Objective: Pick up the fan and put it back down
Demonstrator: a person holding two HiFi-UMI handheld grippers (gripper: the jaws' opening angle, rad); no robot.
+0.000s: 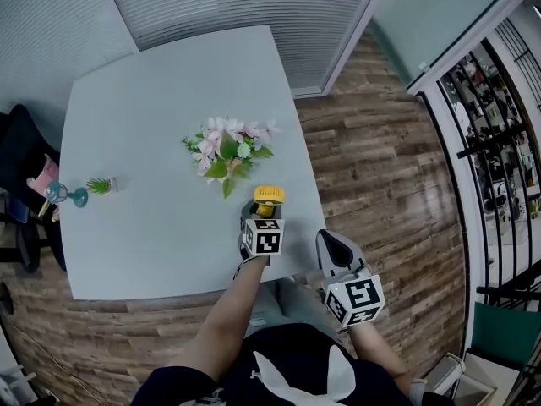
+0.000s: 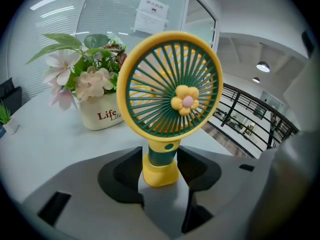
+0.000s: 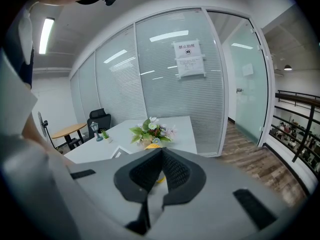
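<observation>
A: Where is the fan [image 2: 170,96]?
B: Upright on the worktop [image 1: 144,134], just before the flower pot [image 2: 102,116]. Left claw [image 2: 161,159] clamps its stem low, likely for a steady lift.
A: Right claw [image 3: 160,156]?
B: Pinched together, empty, held aside.

Count at the table.
One fan [image 2: 170,101], one flower pot [image 1: 226,150], one table [image 1: 152,100], one small lamp [image 1: 57,194], one tiny plant [image 1: 101,185], one chair [image 1: 21,138]; my left gripper [image 1: 266,209] and right gripper [image 1: 331,242] make two.
</observation>
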